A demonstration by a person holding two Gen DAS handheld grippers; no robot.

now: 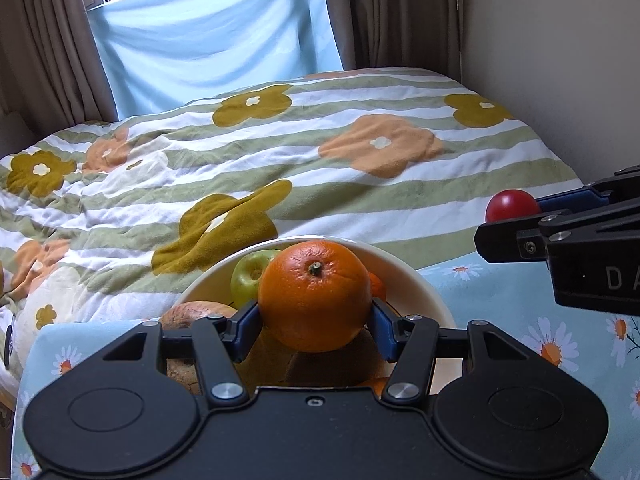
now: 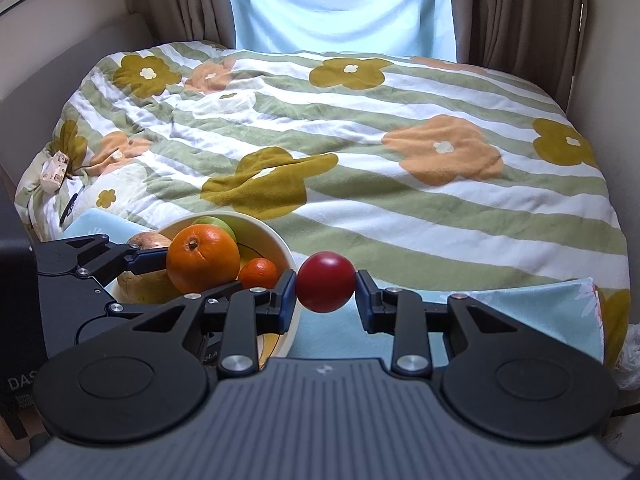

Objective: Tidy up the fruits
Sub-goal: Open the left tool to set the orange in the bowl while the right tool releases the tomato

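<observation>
My left gripper (image 1: 316,320) is shut on a large orange (image 1: 315,295) and holds it above the cream bowl (image 1: 424,284). The bowl holds a green apple (image 1: 250,276), a brownish apple (image 1: 192,314), a small mandarin (image 2: 259,273) and other fruit partly hidden. My right gripper (image 2: 326,294) is shut on a small red fruit (image 2: 326,287), held just right of the bowl (image 2: 280,246) above the blue cloth. The right gripper also shows in the left wrist view (image 1: 516,220) with the red fruit (image 1: 510,205). The orange (image 2: 202,258) and left gripper (image 2: 188,268) show in the right wrist view.
The bowl stands on a light blue daisy-print cloth (image 1: 500,300). Beyond it lies a bed with a striped flower-pattern duvet (image 2: 360,140). Brown curtains (image 1: 396,12) and a blue sheet (image 1: 208,32) hang at the back. A wall (image 1: 560,60) runs on the right.
</observation>
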